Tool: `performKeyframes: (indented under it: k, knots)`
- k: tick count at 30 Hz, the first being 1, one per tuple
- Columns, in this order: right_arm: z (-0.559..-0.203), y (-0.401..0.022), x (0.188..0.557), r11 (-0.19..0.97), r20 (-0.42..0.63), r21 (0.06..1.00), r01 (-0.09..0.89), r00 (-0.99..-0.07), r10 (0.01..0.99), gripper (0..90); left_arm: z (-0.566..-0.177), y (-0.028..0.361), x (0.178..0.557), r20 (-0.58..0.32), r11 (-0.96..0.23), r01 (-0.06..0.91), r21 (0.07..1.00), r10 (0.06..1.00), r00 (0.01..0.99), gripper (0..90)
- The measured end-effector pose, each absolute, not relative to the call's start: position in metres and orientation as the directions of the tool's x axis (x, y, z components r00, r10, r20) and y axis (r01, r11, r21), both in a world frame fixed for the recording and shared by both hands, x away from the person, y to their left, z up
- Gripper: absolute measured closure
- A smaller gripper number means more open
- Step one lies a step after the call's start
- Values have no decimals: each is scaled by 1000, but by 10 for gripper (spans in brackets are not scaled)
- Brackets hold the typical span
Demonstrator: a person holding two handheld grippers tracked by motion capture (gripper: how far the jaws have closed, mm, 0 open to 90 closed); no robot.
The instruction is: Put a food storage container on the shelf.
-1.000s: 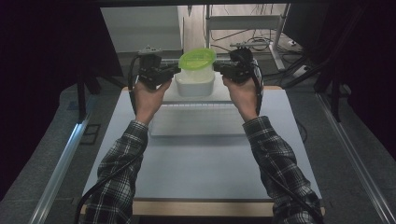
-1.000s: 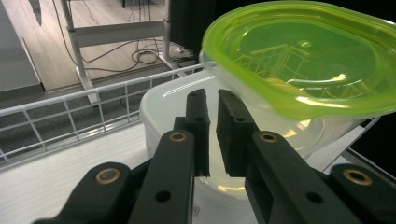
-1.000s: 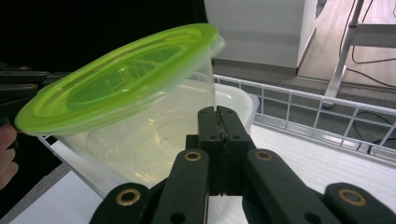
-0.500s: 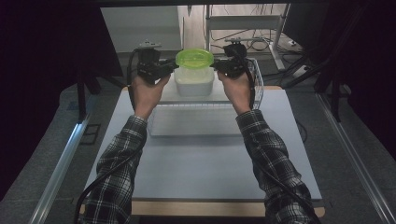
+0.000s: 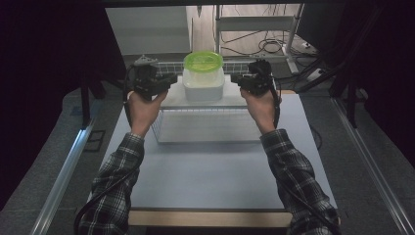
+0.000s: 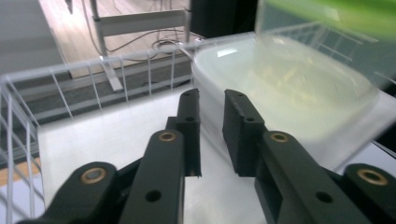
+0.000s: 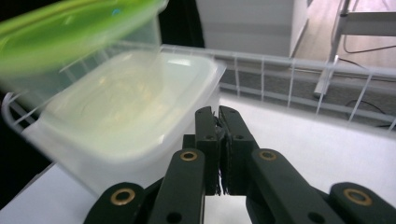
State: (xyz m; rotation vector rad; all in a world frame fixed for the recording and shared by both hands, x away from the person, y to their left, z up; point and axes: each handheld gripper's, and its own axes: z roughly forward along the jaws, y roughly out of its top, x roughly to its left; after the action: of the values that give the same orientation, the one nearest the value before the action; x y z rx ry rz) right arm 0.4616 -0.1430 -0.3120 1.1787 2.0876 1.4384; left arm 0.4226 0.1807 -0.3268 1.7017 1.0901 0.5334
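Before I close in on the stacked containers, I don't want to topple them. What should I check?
1. Green-lidded tub seated on white container: ok.
2. White container resting flat on the white board over the wire basket: ok.
3. Left gripper opened for a grasp: not ok; jaws have just been opening, narrow gap, nothing between.
4. Right gripper opened: not ok, shut and empty.
5. Grippers flank the stack on both sides: ok.

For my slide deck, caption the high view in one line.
Two tongs, left and right, flank a green-lidded container stacked on a white tub atop a wire basket.
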Motion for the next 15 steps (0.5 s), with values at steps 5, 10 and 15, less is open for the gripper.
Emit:
performKeyframes:
  k: [5,10,15]
  knots:
    - [-334,-155,424,178,153,898,402,-665,732,691,-347,184,387,-120,-123,383,916,824,553,524]
    - [-353,-164,394,214,124,901,377,-697,706,517,-364,184,355,-83,-174,359,917,797,598,279]
    - [-390,-182,364,264,120,877,400,-716,687,338,-400,186,320,-65,-201,356,913,788,612,117]
